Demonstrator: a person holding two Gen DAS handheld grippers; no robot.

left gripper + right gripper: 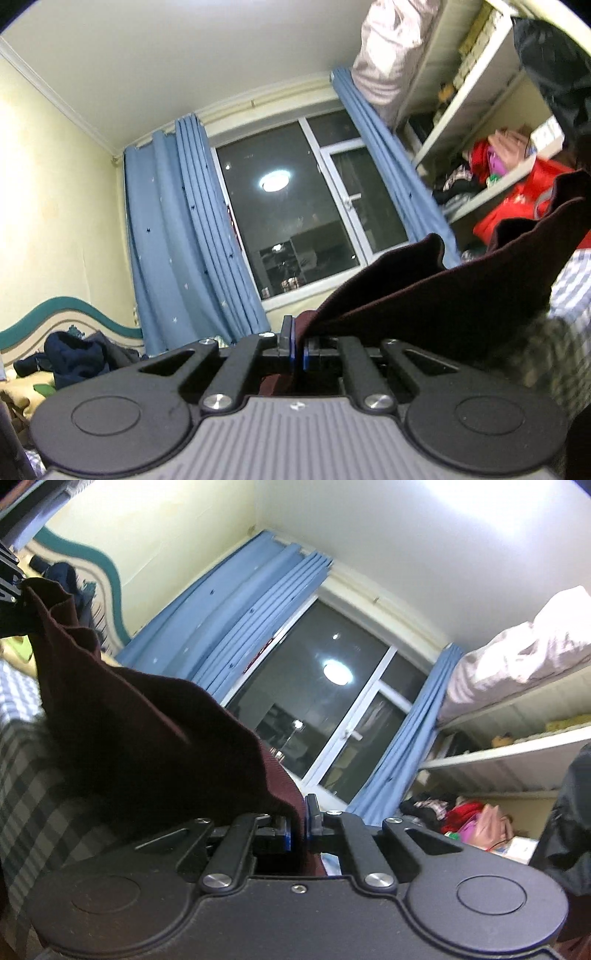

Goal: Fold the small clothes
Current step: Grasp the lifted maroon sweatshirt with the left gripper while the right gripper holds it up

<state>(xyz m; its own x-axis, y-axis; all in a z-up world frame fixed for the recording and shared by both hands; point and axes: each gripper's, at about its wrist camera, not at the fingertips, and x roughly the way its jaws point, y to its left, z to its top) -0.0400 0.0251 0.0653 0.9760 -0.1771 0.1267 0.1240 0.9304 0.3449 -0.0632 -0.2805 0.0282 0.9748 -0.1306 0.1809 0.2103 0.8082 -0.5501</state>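
Left wrist view: the left tongs are pinching the maroon garment, which is rising toward the frame's right. Right wrist view: the right tongs are apparently clamping its ribbed edge, cloth spreading upper left.

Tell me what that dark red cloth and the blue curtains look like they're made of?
The dark red cloth, pinched by both tools, the left tool and the right tool, looks like soft matte knit: it drapes in loose folds, with fine ribbing near its edge. The blue curtains look like smooth woven fabric, hanging in even pleats; the fibre can't be told.
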